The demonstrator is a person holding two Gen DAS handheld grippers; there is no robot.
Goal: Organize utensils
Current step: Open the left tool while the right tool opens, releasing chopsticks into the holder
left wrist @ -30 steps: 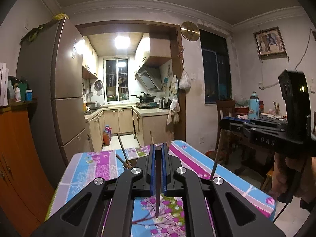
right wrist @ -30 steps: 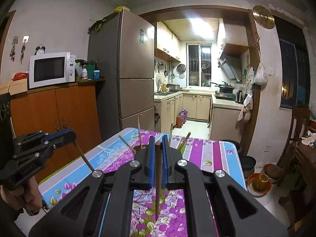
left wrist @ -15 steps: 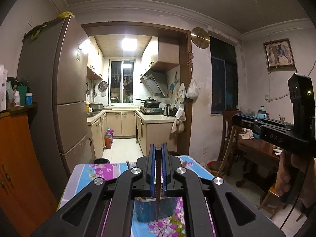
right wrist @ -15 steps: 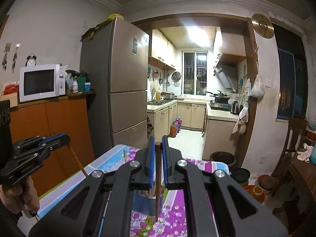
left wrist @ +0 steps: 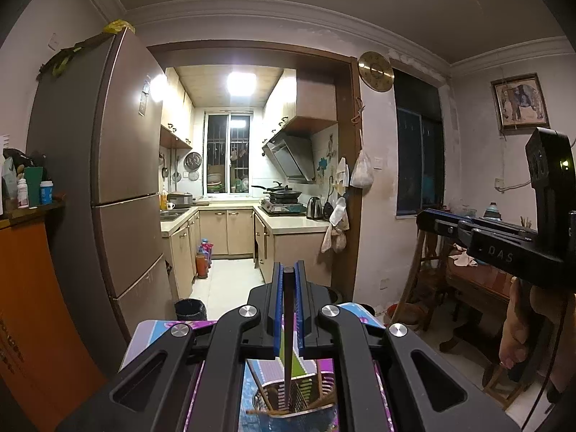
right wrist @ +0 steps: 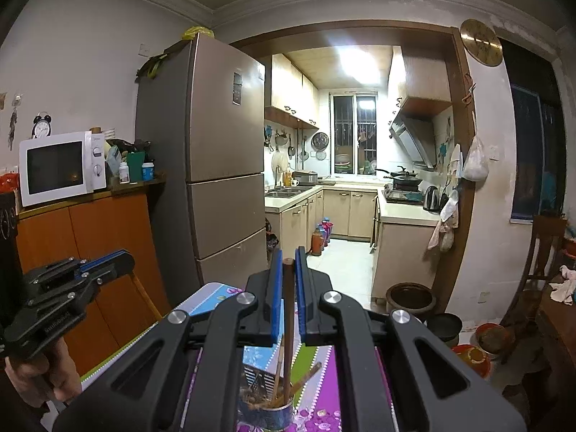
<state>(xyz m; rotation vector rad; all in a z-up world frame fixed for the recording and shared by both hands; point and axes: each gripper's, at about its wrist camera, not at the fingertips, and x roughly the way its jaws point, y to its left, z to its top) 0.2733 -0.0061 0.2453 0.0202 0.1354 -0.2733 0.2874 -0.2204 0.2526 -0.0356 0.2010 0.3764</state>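
My left gripper (left wrist: 288, 274) is shut on a dark chopstick (left wrist: 288, 327) that hangs straight down between the blue pads. Its tip is over a blue utensil holder (left wrist: 302, 399) that has several chopsticks in it. In the right wrist view my right gripper (right wrist: 288, 263) is shut on a brown chopstick (right wrist: 288, 324), whose lower end reaches the mouth of the same holder (right wrist: 268, 408). Each view shows the other gripper at its side with a stick slanting down from it: right gripper (left wrist: 428, 217), left gripper (right wrist: 120, 259). The holder stands on a table with a floral cloth (right wrist: 212, 298).
A tall fridge (left wrist: 122, 187) and an orange cabinet (right wrist: 90, 252) with a microwave (right wrist: 57, 167) stand left of the table. The kitchen doorway lies beyond it. A wooden chair (right wrist: 540, 270), dark pots (right wrist: 408, 297) and bowls on the floor are at the right.
Both grippers have risen and moved forward with their chopsticks. The table has sunk low in both views and the utensil holder has come into view under the sticks.
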